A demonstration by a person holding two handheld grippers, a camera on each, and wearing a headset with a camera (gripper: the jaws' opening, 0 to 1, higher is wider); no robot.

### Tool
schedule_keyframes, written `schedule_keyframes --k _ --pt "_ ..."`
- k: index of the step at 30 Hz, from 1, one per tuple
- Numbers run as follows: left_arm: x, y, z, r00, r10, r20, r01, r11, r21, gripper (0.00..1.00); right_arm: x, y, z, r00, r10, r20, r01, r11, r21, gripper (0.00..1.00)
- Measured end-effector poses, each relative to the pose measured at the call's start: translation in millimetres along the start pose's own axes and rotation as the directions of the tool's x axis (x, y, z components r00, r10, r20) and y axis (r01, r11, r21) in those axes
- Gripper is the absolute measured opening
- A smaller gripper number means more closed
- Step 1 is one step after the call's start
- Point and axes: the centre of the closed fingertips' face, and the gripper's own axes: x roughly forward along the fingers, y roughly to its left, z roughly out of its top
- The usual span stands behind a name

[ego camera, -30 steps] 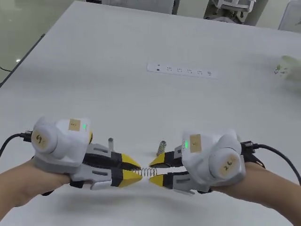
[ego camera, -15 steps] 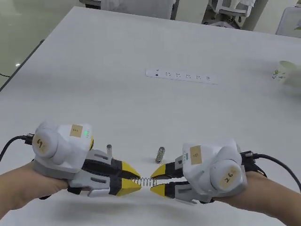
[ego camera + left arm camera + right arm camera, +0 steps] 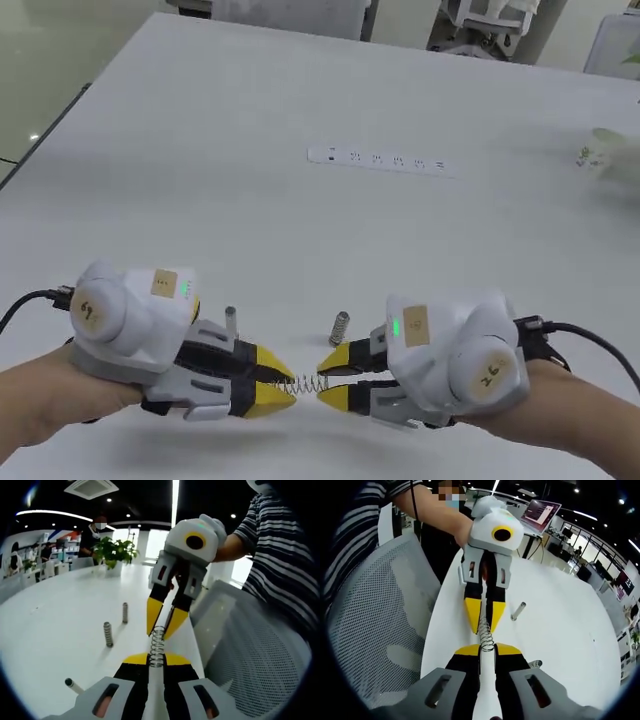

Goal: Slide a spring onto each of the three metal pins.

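Head view has the left gripper [image 3: 272, 382] and right gripper [image 3: 333, 380] each clenched on one end of the spring [image 3: 303, 382], held level between them above the table, probably to steady it for threading. Beyond stand a bare pin [image 3: 231, 322] and a loaded pin [image 3: 340, 325], with a power strip [image 3: 380, 159] farther off. The handwriting on the gripper stickers is unreadable.

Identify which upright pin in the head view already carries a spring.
The pin nearer the right gripper: coils wrap it; the other pin is bare.
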Motion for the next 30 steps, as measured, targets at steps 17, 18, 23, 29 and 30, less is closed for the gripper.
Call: schedule_keyframes --k 17,18,23,29,30 --pt "3.4 5.9 -0.8 0.9988 0.047 -0.010 -0.047 0.999 0.028 0.02 -0.8 -4.2 40.8 0.9929 0.005 0.118 -0.011 0.999 0.049 0.07" --pt "4.2 5.6 -0.2 0.9989 0.047 -0.008 -0.047 0.999 0.027 0.02 0.7 -4.3 43.5 0.9925 0.002 0.122 -0.007 0.999 0.044 0.07" --pt "5.9 4.7 1.4 0.9987 0.050 -0.002 -0.050 0.998 0.029 0.02 6.0 -3.7 51.2 0.9924 -0.007 0.123 0.006 1.000 0.009 0.07" --pt "4.4 3.9 -0.3 0.9986 0.053 -0.007 -0.053 0.998 0.027 0.03 7.4 -3.2 50.8 0.9929 -0.010 0.118 0.013 1.000 -0.019 0.07" --pt "3.7 3.6 -1.3 0.9985 0.054 -0.008 -0.054 0.998 0.018 0.03 7.3 -2.9 50.4 0.9930 -0.009 0.117 0.011 1.000 -0.016 0.07"
